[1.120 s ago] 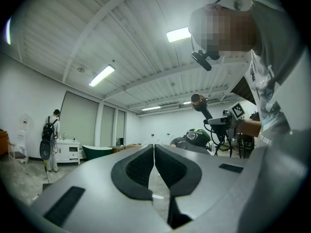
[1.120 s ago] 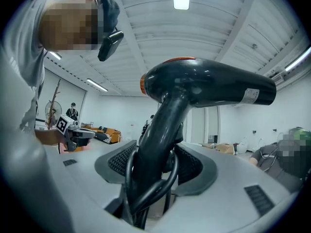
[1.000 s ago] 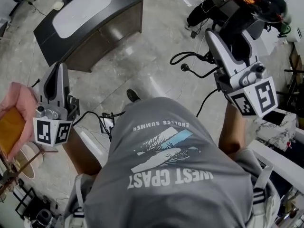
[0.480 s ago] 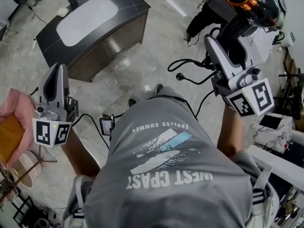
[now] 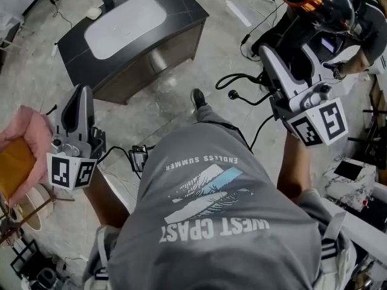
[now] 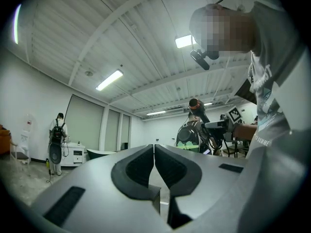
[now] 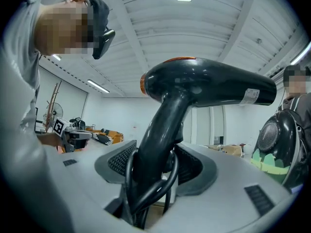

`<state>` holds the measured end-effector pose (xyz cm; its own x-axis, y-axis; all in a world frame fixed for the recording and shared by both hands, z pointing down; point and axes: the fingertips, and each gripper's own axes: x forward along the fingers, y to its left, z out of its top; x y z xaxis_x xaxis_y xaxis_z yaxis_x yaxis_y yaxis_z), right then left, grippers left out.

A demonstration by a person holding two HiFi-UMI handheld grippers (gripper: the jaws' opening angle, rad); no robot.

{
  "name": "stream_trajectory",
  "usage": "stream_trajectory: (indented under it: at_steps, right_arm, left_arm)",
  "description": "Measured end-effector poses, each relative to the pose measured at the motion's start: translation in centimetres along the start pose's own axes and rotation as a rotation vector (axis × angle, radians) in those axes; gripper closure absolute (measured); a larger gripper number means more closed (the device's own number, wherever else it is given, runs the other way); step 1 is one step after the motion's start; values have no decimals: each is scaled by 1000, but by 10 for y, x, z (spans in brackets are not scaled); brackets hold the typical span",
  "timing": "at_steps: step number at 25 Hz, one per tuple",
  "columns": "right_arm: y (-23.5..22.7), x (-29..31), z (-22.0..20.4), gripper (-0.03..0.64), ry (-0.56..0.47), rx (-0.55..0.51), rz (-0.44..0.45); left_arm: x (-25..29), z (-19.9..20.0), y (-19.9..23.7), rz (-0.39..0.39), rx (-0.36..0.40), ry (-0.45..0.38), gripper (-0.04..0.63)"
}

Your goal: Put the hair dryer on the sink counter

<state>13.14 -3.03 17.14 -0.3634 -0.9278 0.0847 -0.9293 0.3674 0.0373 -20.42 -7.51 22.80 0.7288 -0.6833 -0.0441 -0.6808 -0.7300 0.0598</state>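
**Holding the dryer by its handle, counter yet to reach**

Gripping the black handle between its pads, the right gripper (image 7: 155, 168) has the hair dryer (image 7: 206, 87) upright, barrel across the top and the orange-ringed end toward the person. That looks like the sensible hold: a clamp on the handle leaves the heavy head free to be laid down first. A loop of the cable (image 7: 146, 198) is caught in between the jaws beside the handle (worth watching, it could spoil the release).

From the head view, the dryer sits high at the person's right, and the rest of the cord (image 5: 242, 78) trails below with its plug (image 5: 232, 93) dangling free above the floor.

The sink counter (image 5: 75, 41), dark top with a pale basin, stands well apart, ahead and to the left. So the placing is not yet begun, by my reading.

The left gripper (image 6: 154, 165) is pressed closed on nothing, kept low at the person's left side, out of the way.
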Motion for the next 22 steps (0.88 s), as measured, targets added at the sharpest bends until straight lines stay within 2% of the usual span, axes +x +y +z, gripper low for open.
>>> stream_trajectory:
  at_steps: [15,22]
  right_arm:
    - [-39,91,-10,359,28,22,92]
    - [-49,100,-13,359,14,36,140]
  left_arm:
    - [51,0,35,64,-9,44,577]
    - [48,5,22,113,8,59,576]
